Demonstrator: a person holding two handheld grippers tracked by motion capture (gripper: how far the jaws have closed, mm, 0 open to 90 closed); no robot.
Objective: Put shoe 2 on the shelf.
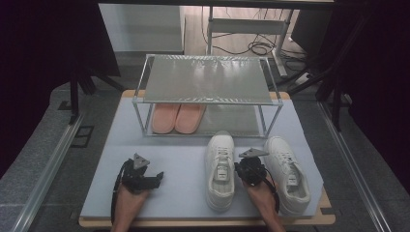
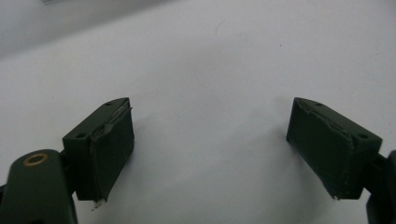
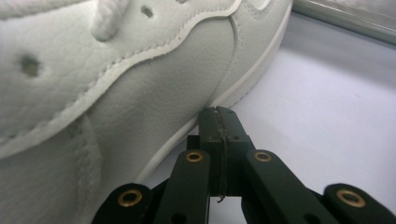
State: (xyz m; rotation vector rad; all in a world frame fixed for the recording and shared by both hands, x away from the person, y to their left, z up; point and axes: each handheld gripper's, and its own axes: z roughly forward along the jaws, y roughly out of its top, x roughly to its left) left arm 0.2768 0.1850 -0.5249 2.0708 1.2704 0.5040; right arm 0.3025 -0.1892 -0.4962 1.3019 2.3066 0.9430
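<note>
While the left gripper (image 1: 155, 178) rested with jaws wide and empty, the right gripper (image 3: 218, 114) sat closed, empty, between 2 white sneakers (image 1: 221, 169) on the surface (image 1: 183, 159).

Right claw (image 1: 245, 166) lies between two sneakers (image 1: 221, 169), before the rack (image 1: 208, 96).

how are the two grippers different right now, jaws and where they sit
The left gripper has its jaws spread wide with nothing between them; the right gripper has its jaws pressed together, empty too. The left gripper sits over bare grey mat, away from any shoe; the right gripper sits between the two white sneakers, its tip at the sole edge of the left sneaker, with the right sneaker beside it. Both are black and hand-held, low over the table.
</note>
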